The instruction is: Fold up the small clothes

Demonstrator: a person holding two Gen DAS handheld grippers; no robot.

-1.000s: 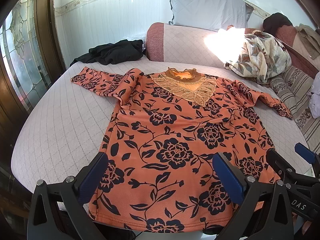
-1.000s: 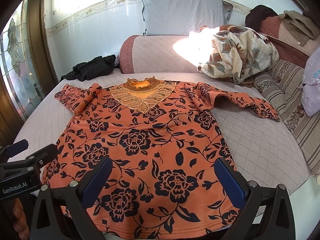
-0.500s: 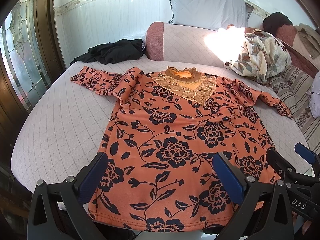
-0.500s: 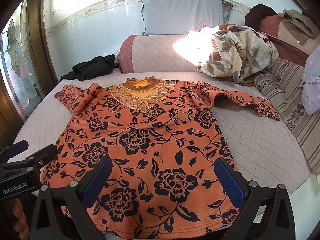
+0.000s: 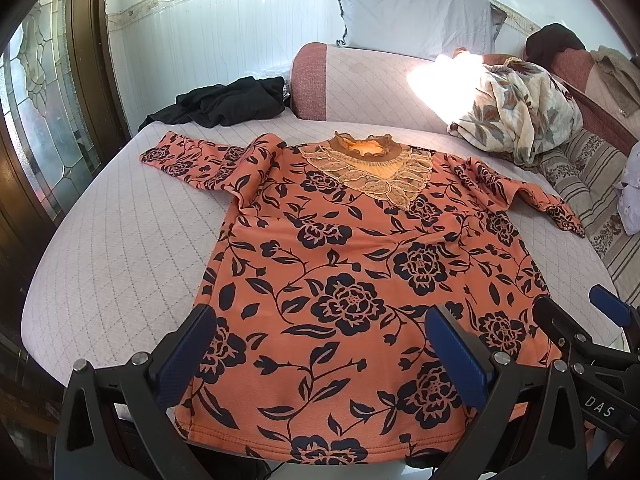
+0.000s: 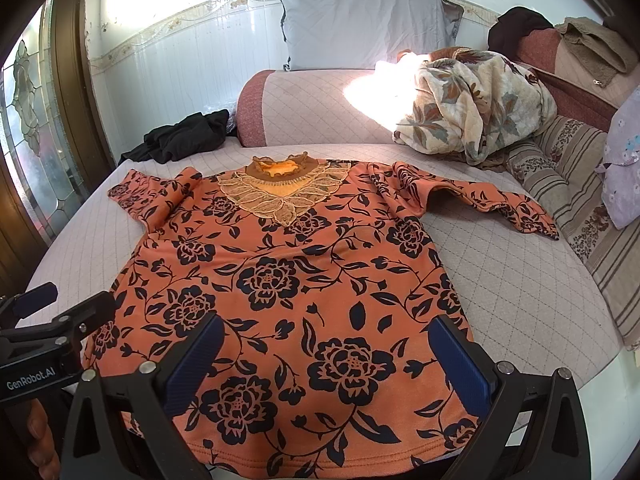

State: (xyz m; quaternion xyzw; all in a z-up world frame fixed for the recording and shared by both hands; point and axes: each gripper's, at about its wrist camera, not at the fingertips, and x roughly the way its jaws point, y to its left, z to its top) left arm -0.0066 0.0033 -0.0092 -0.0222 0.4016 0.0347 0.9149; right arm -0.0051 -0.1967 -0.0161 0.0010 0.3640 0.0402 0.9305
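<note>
An orange top with black flowers (image 5: 352, 280) (image 6: 288, 280) lies flat and face up on the quilted bed, lace collar (image 5: 372, 168) at the far end and both sleeves spread sideways. My left gripper (image 5: 324, 356) hovers open above the hem's left half, nothing between its blue pads. My right gripper (image 6: 326, 360) hovers open over the hem's right half, also empty. Each gripper shows at the edge of the other's view: the right gripper (image 5: 600, 340) and the left gripper (image 6: 48, 320).
The pale quilted bed (image 5: 120, 248) carries a black garment (image 5: 228, 100) at the far left and a floral blanket (image 6: 472, 104) at the far right. A grey pillow (image 6: 360, 24) leans on the wall. A striped cushion (image 6: 592, 208) runs along the right; a glass door (image 5: 48, 128) stands left.
</note>
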